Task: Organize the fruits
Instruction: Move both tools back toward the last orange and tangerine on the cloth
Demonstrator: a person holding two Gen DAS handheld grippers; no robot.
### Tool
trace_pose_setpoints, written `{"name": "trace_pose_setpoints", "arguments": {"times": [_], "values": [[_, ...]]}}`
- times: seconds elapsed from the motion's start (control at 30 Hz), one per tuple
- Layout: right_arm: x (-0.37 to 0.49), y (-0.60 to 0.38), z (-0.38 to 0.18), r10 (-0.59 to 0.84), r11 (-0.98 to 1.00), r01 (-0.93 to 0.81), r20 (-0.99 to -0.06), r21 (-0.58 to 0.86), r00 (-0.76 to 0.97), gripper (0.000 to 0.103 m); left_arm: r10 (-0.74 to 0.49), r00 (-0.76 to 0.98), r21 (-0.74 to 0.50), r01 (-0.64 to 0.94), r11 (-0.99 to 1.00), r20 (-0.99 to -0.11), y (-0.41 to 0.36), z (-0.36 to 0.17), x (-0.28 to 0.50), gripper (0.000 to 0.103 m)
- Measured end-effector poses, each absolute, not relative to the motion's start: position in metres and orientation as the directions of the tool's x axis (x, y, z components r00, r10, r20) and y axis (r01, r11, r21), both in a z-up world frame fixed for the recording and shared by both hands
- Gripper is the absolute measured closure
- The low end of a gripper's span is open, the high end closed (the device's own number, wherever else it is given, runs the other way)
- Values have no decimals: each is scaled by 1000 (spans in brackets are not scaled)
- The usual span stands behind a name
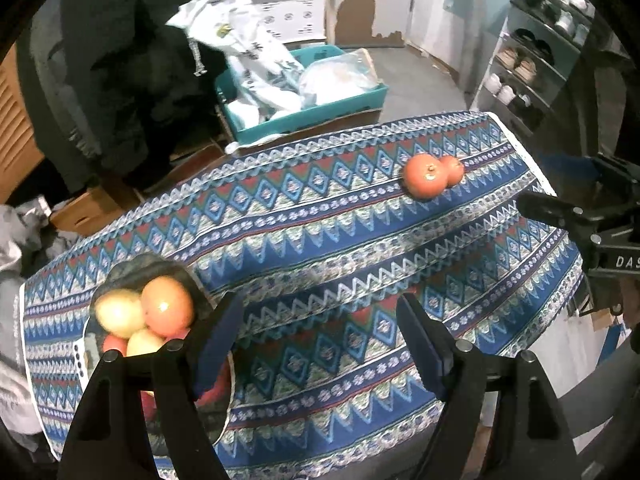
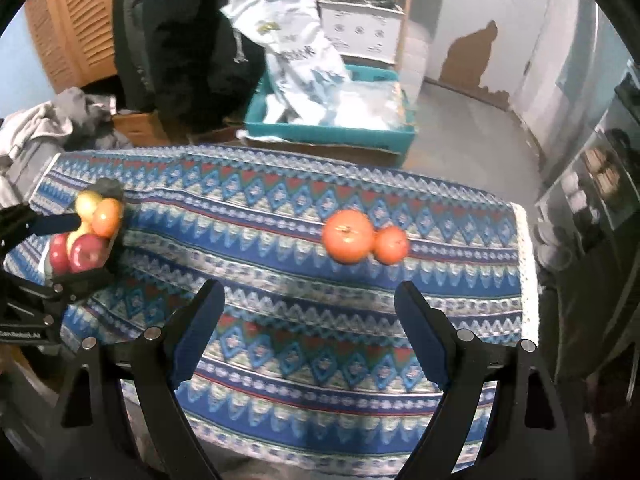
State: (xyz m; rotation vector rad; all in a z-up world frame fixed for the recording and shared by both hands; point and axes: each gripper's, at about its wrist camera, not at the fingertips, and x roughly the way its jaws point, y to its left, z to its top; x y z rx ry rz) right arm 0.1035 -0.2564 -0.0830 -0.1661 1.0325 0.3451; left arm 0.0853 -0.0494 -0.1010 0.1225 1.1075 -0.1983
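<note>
Here both tongs gape empty over the patterned tablecloth — teal crate behind.

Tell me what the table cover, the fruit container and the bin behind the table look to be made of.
Table cover: woven fabric, matte; it drapes over the edge, with a white fringe-like hem. Fruit container: probably thin dark plastic, slightly glossy; blur leaves it open. Teal bin: rigid moulded plastic, smooth, with straight walls and a rim.
</note>
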Motion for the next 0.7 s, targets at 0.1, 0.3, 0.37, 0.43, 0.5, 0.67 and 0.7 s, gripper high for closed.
{"name": "trace_pose_setpoints", "arguments": {"times": [0.1,0.3,0.37,0.43,0.5,0.67,0.7], "values": [[114,-271,-85,187,938,-347,-875,23,447,17,-108,421,-10,228,973,-901,-60,-101,95,23],[145,-303,-90,180,943,-329,-903,46,391,17,-132,426,-13,271,962,-895,-88,-96,118,17],[153,-312,-92,165,943,-332,-908,31,385,17,-137,428,-9,289,957,-893,-97,-97,125,17],[161,-319,-95,161,940,-341,-912,26,376,17,-142,422,-6,308,951,-895,-105,-99,132,17],[170,-327,-100,165,937,-349,-917,30,363,17,-147,415,-6,322,947,-898,-113,-102,141,17],[188,-339,-114,167,931,-363,-926,35,339,17,-175,379,-51,316,947,-908,-126,-114,165,17],[192,-341,-118,166,930,-366,-927,34,336,17,-185,368,-65,315,947,-911,-129,-118,171,17]]}}
